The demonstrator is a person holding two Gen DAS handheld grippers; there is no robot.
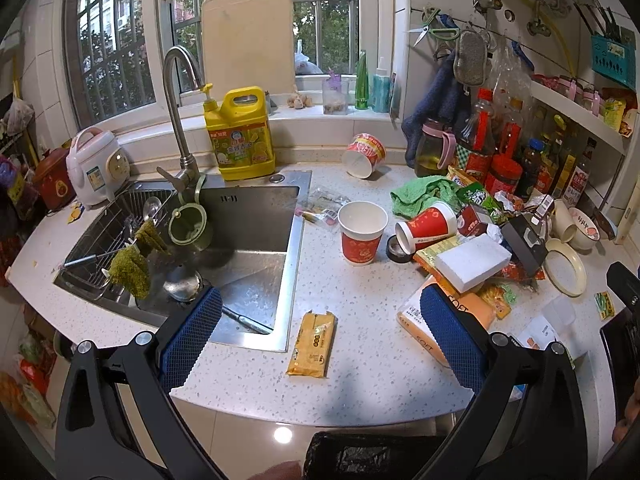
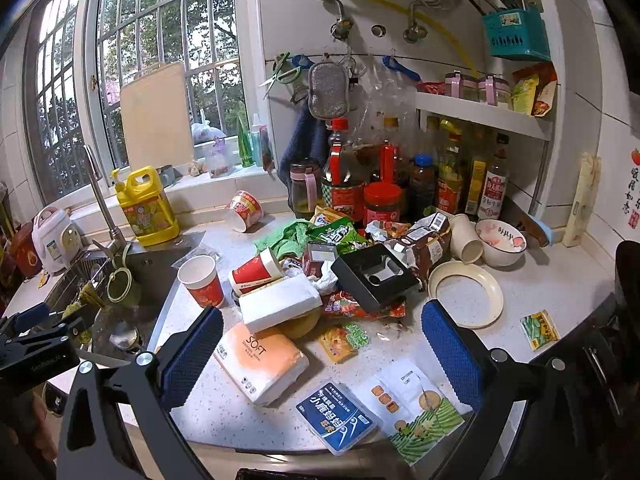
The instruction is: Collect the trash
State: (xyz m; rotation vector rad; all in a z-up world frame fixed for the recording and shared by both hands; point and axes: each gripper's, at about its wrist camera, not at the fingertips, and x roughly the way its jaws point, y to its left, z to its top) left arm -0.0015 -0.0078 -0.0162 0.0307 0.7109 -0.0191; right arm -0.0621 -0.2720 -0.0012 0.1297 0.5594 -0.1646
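Note:
My left gripper [image 1: 320, 334] is open and empty above the counter's front edge, with a yellow wrapper [image 1: 312, 343] lying between its pads. An upright red paper cup [image 1: 362, 232] and a tipped red cup [image 1: 426, 226] stand beyond it. My right gripper [image 2: 322, 350] is open and empty over a trash pile: an orange tissue pack [image 2: 260, 360], a white foam block [image 2: 280, 300], a black tray [image 2: 374, 276], a blue packet [image 2: 336, 416] and snack wrappers [image 2: 344, 340]. A black-lined bin [image 1: 360, 456] sits below the counter edge.
A steel sink [image 1: 240, 252] with faucet and dish rack is at the left. A yellow detergent jug [image 1: 240, 132] stands behind it. Sauce bottles [image 2: 420, 180] crowd the back right corner. A bowl [image 2: 502, 240] and a cream ring [image 2: 466, 294] lie right.

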